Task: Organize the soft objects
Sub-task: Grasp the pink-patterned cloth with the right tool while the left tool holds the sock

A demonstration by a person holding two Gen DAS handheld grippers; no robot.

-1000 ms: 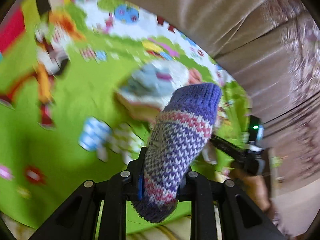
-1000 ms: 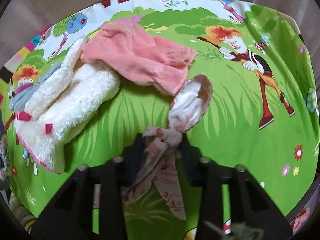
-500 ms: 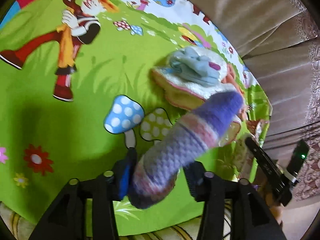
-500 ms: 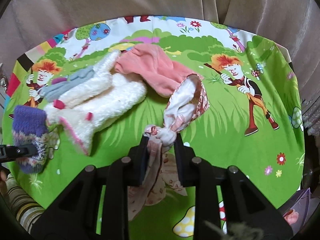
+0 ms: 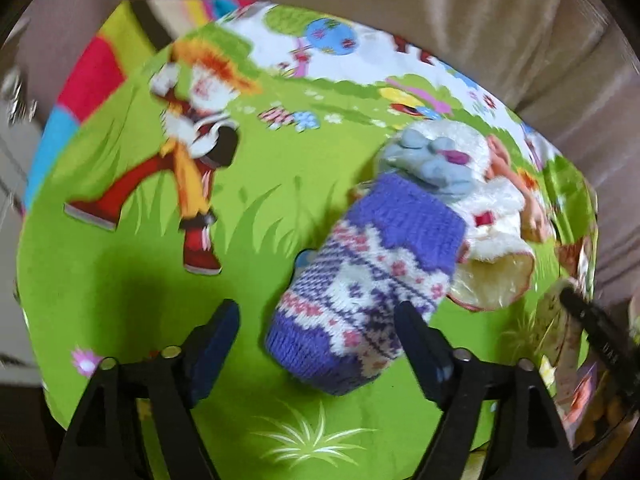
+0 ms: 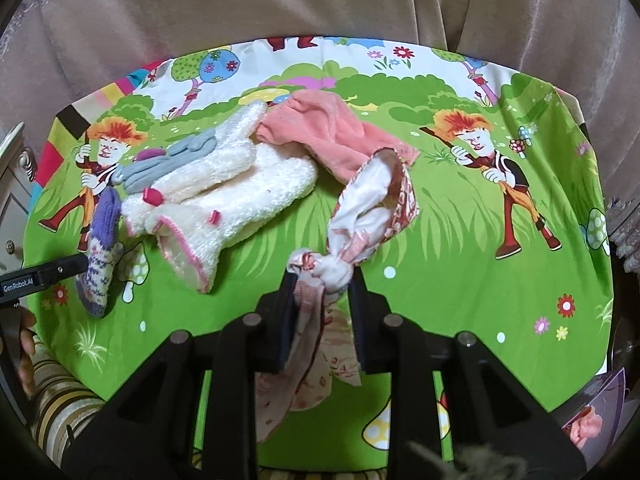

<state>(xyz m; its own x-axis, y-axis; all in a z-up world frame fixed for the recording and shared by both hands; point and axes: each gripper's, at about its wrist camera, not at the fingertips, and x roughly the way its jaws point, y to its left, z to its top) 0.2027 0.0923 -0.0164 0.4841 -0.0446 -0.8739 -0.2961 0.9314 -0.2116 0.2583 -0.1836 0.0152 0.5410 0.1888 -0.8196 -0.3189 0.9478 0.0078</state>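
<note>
While left hand-held gripper [image 5: 316,344] opens, knitted sock [image 5: 372,276] lies on cloth [image 5: 120,280].

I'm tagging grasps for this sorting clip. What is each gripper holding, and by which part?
The left gripper holds nothing; its jaws are opening around the purple knitted sock. The right gripper pinches the floral cloth at its bunched end.

Home setting, cartoon-print children's cloth [image 6: 460,240], beige velvet curtain [image 6: 280,4] behind, striped upholstery [image 6: 60,404]

A desk under a bright green cartoon-printed cloth [image 6: 460,248] carries, at frame left, a purple-and-white knitted sock [image 6: 100,248], fluffy white booties [image 6: 224,204] and, upper centre, a pink fleece garment [image 6: 332,136].
</note>
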